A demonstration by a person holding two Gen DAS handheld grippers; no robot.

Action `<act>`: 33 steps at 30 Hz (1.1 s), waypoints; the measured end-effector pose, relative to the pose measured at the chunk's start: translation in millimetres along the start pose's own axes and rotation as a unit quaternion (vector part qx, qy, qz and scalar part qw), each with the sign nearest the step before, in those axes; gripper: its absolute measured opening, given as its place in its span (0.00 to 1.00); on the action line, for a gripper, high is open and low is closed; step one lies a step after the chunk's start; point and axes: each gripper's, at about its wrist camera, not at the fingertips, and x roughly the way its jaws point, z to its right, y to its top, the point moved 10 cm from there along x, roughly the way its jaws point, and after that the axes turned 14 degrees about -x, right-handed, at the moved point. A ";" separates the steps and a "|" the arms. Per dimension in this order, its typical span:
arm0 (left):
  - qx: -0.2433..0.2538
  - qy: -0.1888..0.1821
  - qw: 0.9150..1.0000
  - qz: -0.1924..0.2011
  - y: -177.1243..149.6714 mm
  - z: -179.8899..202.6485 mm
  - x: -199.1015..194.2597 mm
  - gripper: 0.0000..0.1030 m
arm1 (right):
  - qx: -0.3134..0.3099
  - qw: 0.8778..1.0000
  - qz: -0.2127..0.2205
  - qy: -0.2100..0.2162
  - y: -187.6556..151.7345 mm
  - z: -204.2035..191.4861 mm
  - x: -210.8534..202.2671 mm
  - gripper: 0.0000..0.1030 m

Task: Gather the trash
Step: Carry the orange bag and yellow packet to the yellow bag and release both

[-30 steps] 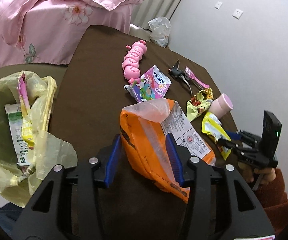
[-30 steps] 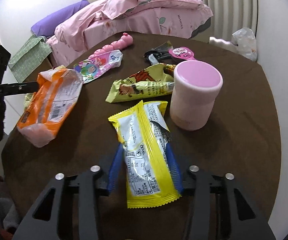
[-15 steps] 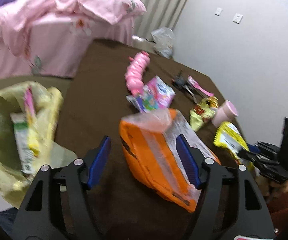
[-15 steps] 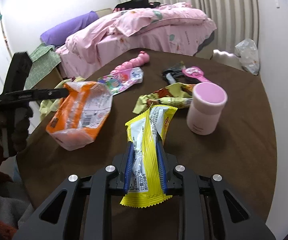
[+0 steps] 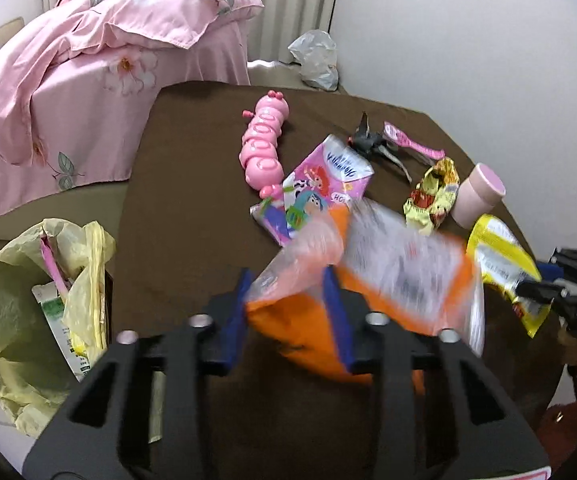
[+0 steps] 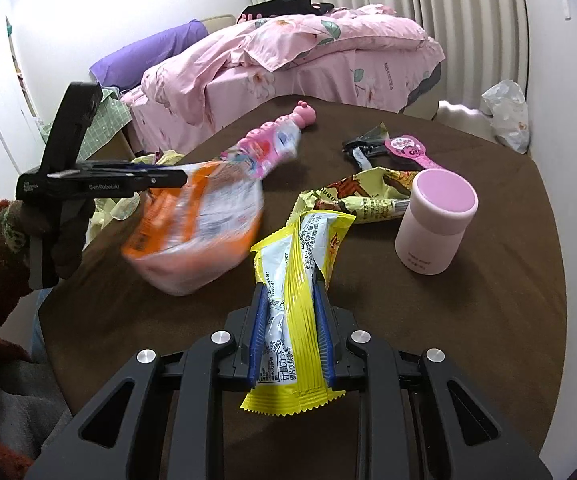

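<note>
The left gripper (image 5: 288, 296) had its jaws closed on the clear end of an orange bag (image 5: 368, 280), which was blurred and lifted off the brown table (image 5: 192, 184). The right gripper (image 6: 290, 316) had its jaws pinched tight on a yellow wrapper (image 6: 296, 280), held above the table near a pink cup (image 6: 436, 224). A yellow trash bag (image 5: 16, 320) hung open beside the table's edge.

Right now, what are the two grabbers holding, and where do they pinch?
The left gripper pinches the orange bag at its crumpled open end. The right gripper pinches the yellow wrapper near its lower end.
</note>
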 end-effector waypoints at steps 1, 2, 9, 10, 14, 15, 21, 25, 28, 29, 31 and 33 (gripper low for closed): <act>0.000 0.000 1.000 -0.001 -1.5 -0.4 -0.7 0.26 | 0.000 1.000 0.001 -0.002 0.5 0.7 -0.2 0.22; -0.001 -0.001 1.000 -0.001 -3.0 -1.1 -2.0 0.24 | 0.001 1.000 0.003 -0.003 1.2 1.1 -0.9 0.22; -0.022 -0.017 0.999 0.029 -3.2 -3.5 -34.9 0.16 | -0.005 1.000 0.018 -0.012 12.9 0.3 -10.4 0.22; -0.025 -0.019 0.999 0.036 -2.2 -4.0 -41.8 0.16 | -0.006 1.000 0.022 -0.016 15.6 0.8 -13.1 0.22; -0.029 -0.021 0.997 0.069 1.9 -6.1 -71.7 0.16 | -0.006 0.999 0.033 -0.023 24.3 2.8 -21.4 0.22; -0.030 -0.022 0.996 0.075 3.1 -6.0 -77.7 0.16 | -0.005 0.999 0.037 -0.025 26.9 2.6 -23.8 0.22; -0.041 -0.021 0.991 0.122 13.2 -13.1 -124.1 0.16 | -0.019 0.997 0.066 -0.034 48.6 -4.1 -40.6 0.22; -0.054 -0.014 0.986 0.156 19.3 -25.2 -155.6 0.16 | -0.039 0.993 0.100 -0.041 79.3 -15.0 -56.1 0.22; -0.062 -0.004 0.982 0.179 22.2 -38.0 -176.8 0.16 | -0.055 0.990 0.122 -0.036 100.7 -27.0 -64.2 0.22; -0.065 -0.002 0.981 0.184 21.8 -42.0 -182.1 0.16 | -0.060 0.990 0.127 -0.035 106.9 -31.1 -65.8 0.22; -0.072 0.004 0.978 0.195 20.9 -52.5 -194.7 0.16 | -0.075 0.988 0.136 -0.027 120.6 -43.4 -67.3 0.22; -0.079 0.009 0.976 0.204 18.8 -62.6 -204.5 0.16 | -0.085 0.986 0.139 -0.023 128.9 -52.4 -68.1 0.22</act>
